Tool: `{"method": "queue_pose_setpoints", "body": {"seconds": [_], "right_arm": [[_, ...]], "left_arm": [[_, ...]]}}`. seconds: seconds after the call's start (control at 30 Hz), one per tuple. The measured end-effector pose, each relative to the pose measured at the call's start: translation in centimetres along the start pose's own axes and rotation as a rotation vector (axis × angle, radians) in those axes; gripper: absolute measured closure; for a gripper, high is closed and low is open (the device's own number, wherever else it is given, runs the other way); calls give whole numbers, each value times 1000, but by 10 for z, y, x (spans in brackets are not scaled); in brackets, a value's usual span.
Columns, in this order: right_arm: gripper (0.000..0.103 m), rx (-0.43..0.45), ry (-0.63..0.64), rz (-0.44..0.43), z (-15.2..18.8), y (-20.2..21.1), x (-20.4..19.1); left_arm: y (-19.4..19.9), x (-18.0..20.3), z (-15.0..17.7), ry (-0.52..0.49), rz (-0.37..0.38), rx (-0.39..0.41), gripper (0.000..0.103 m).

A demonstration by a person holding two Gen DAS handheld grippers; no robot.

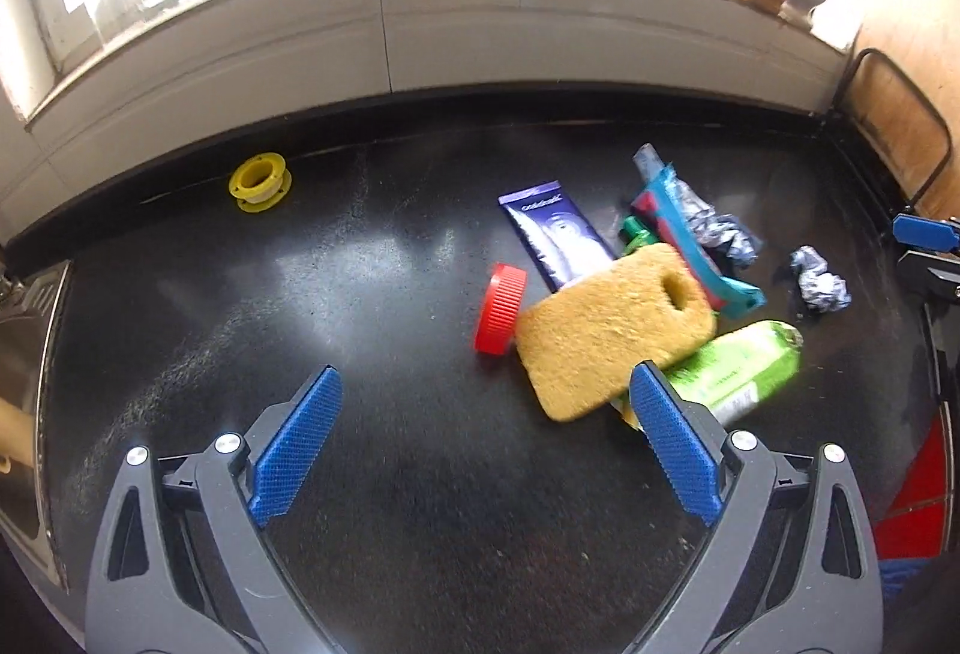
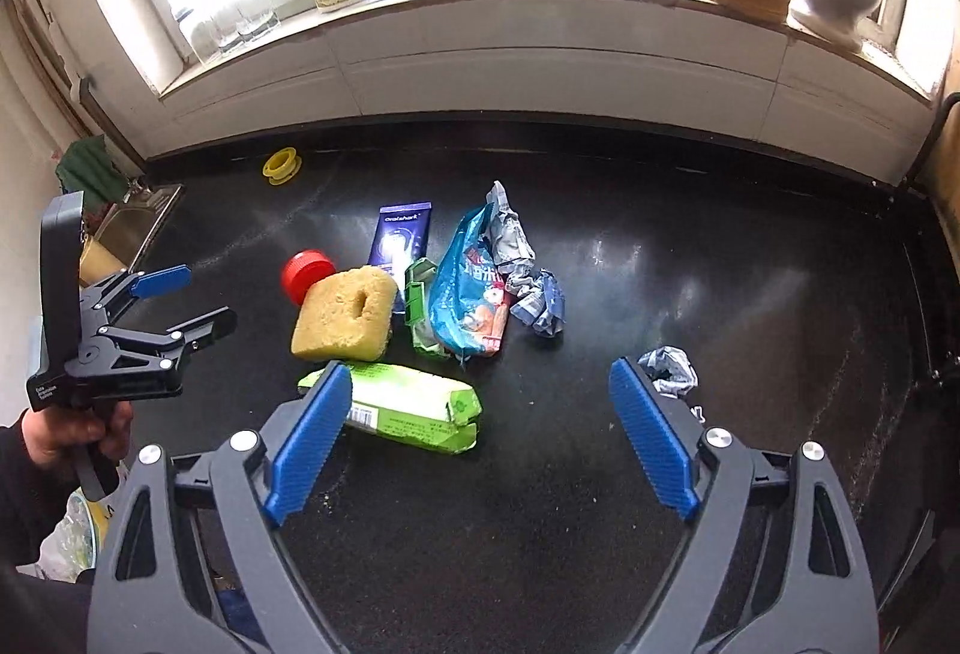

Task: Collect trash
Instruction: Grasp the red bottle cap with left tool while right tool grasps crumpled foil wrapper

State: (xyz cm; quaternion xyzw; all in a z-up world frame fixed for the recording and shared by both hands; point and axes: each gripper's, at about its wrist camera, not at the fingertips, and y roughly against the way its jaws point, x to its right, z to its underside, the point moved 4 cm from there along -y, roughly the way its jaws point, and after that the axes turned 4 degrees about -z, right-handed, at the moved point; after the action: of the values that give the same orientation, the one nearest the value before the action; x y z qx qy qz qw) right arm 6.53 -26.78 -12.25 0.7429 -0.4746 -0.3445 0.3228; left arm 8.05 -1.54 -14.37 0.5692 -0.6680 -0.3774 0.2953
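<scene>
While both tools hang above the black speckled countertop (image 2: pixel 690 294), the trash lies heaped at its middle. A yellow porous sponge with a hole through it (image 2: pixel 345 314) sits at the pile's near left, leaning on a red ribbed plastic cap (image 2: pixel 306 273) and touching a dark blue toothpaste box (image 2: pixel 401 240) behind it. A green plastic snack packet (image 2: pixel 414 405) lies flat nearest the right gripper (image 2: pixel 480 384), whose blue-padded jaws are spread wide and hold nothing; its left pad overlaps the packet's end in the right wrist view. Behind the packet are a small green crumpled wrapper (image 2: pixel 420 312), a blue printed snack bag (image 2: pixel 471 288) and a crumpled silver-blue foil wrapper (image 2: pixel 534 288). A separate crumpled foil ball (image 2: pixel 669 369) lies apart, just beside the right pad.

The left gripper (image 1: pixel 483 390) is likewise wide open and empty, off to the pile's left, with the sponge and packet just beyond its right pad. A yellow plastic spool (image 1: pixel 259 183) stands alone by the back wall. A steel sink (image 2: pixel 135 228) borders the counter's left, and bottles and jars line the windowsill (image 2: pixel 540 3).
</scene>
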Motion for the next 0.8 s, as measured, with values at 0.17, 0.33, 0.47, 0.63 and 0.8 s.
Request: {"method": "queue_pose_setpoints", "body": {"seconds": [0.17,0.33,0.47,0.63,0.8], "right_arm": [[26,-82,16,4,-16,-53,18],[35,-161,17,6,-31,-106,35],[44,-219,20,-12,-38,-143,45],[68,-238,40,-23,-46,-166,45],[72,-200,45,-19,-51,-160,41]], "left_arm": [[-45,-2,-14,-41,7,-41,16],[-77,-8,-27,-46,36,-87,27],[-91,-9,-31,-26,69,-141,43],[-104,-7,-28,-18,89,-179,72],[-102,-13,-28,21,83,-181,87]]}}
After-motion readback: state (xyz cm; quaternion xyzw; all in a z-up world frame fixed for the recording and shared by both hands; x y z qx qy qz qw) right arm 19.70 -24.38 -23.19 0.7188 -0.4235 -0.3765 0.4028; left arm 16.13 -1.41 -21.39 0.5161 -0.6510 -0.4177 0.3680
